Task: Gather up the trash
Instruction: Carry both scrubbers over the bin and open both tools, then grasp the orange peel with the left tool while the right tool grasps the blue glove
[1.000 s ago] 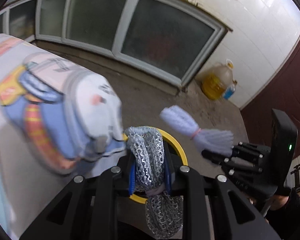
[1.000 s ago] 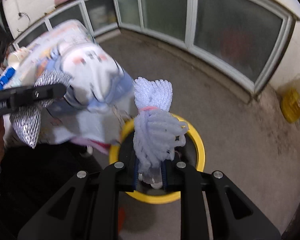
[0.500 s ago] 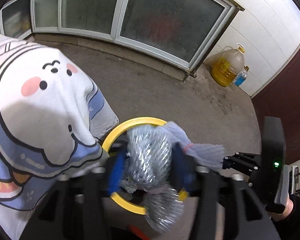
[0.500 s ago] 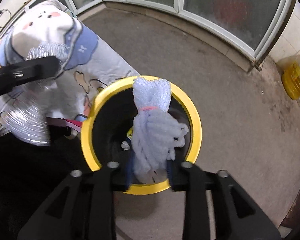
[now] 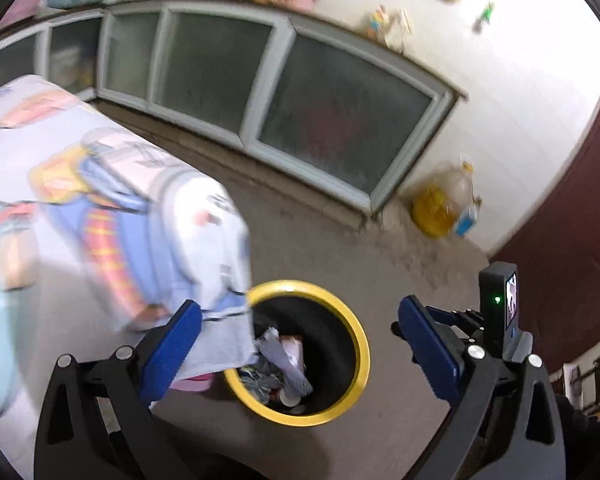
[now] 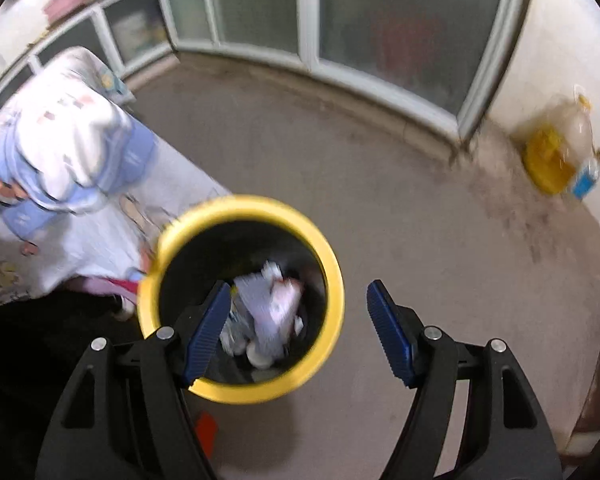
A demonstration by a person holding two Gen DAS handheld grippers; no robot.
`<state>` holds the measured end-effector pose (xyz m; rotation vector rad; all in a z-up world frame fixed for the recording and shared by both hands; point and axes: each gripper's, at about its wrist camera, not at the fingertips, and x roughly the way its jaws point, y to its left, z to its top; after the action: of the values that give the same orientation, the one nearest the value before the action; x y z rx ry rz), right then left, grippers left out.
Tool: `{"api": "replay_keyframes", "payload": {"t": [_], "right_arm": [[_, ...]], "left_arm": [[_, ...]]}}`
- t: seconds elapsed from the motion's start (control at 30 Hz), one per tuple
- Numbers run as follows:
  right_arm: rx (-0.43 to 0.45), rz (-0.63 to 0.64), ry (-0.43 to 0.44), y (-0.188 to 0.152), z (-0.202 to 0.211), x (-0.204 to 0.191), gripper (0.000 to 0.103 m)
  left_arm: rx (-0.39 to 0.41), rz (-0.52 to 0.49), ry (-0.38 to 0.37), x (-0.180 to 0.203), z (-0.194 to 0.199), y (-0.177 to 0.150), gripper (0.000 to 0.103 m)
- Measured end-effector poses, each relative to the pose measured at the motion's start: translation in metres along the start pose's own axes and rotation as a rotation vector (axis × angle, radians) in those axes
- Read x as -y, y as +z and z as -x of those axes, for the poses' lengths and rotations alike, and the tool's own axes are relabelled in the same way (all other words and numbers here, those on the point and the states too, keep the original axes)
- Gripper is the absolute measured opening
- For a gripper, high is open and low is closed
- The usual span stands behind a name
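Trash (image 6: 266,316) lies crumpled in the yellow-rimmed bin (image 6: 332,264), lower centre.
Left gripper (image 5: 300,344) and right gripper (image 6: 296,328), both just opened wide, hold nothing; only the left view shows the other gripper's camera block (image 5: 500,304).

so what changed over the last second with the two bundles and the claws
Both claws have just been opening: the left claw let go of its silver mesh bundle, the right claw its white foam netting, which now lies in the yellow-rimmed bin. Nothing is between either claw's jaws. The bin and the cartoon-print cloth stayed put.
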<state>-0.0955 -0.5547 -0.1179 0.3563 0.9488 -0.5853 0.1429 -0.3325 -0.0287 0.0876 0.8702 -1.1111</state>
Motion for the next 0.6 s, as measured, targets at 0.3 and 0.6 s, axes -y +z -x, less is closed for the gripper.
{"api": "replay_keyframes", "payload": {"t": [0.3, 0.6], "right_arm": [[0.232, 0.207, 0.248, 0.051, 0.064, -0.105, 0.071], [0.306, 0.45, 0.453, 0.086, 0.084, -0.267, 0.071]], "left_arm": [[0.205, 0.175, 0.344, -0.109, 0.163, -0.035, 0.095], [0.219, 0.346, 0.742, -0.228, 0.273, -0.068, 0.095]]}}
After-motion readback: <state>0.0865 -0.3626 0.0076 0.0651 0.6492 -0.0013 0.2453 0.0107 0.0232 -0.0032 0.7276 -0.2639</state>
